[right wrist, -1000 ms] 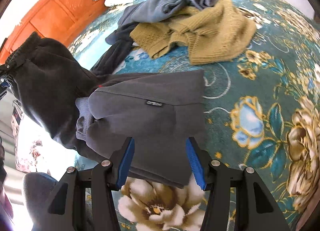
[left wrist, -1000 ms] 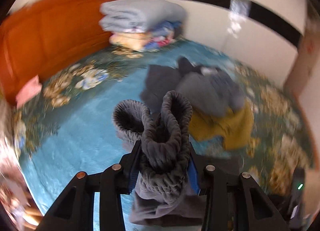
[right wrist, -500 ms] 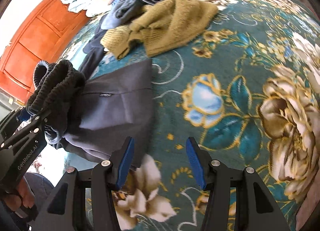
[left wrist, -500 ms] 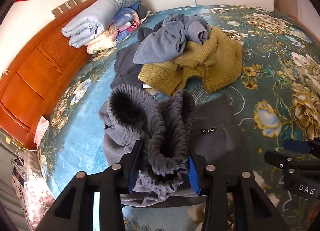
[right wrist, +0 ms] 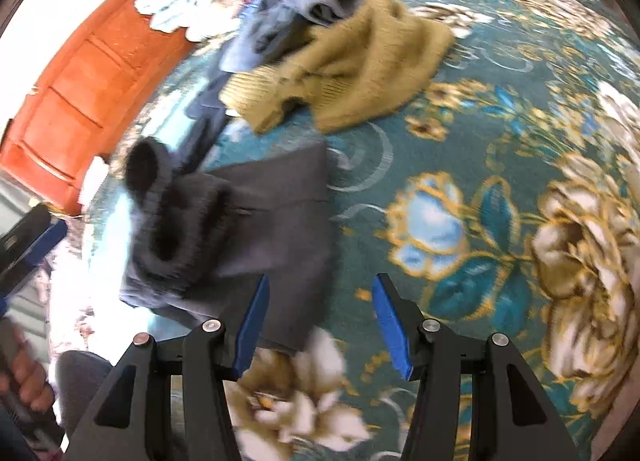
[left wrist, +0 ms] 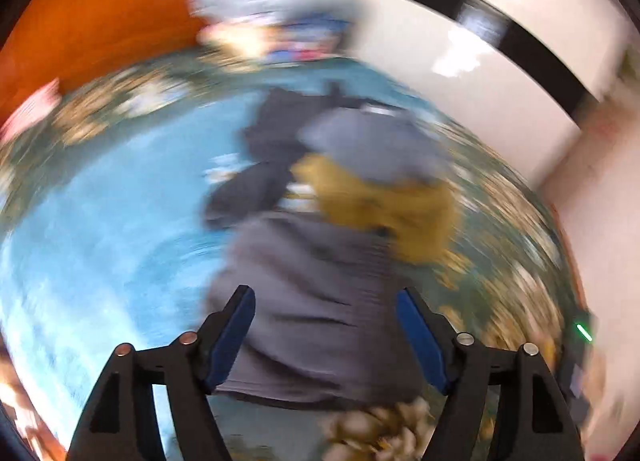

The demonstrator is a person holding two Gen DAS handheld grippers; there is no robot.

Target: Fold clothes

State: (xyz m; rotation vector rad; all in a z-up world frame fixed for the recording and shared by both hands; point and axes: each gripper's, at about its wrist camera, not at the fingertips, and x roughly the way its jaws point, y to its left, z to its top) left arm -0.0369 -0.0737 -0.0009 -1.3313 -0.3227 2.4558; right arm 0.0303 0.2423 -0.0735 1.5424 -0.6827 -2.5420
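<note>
Dark grey sweatpants (right wrist: pixel 256 229) lie folded on the floral bedspread (right wrist: pixel 500 165), with the ribbed waistband bunched on their left side. In the blurred left wrist view they (left wrist: pixel 320 301) lie just ahead of my left gripper (left wrist: pixel 326 303), which is open and empty above them. My right gripper (right wrist: pixel 320 293) is open and empty over the pants' right edge. Part of the left gripper (right wrist: pixel 28 245) shows at the left edge of the right wrist view.
A mustard knit sweater (right wrist: pixel 352 61) and blue-grey garments (right wrist: pixel 296 9) lie in a heap further back. Folded blankets (left wrist: pixel 264 17) are stacked by the orange wooden headboard (right wrist: pixel 80 93). A white wall (left wrist: pixel 460 41) stands at the right.
My left gripper has opened and let go of the sweatpants' waistband, which now lies on the folded pants. The left view has swung and blurred. The right gripper stays open.
</note>
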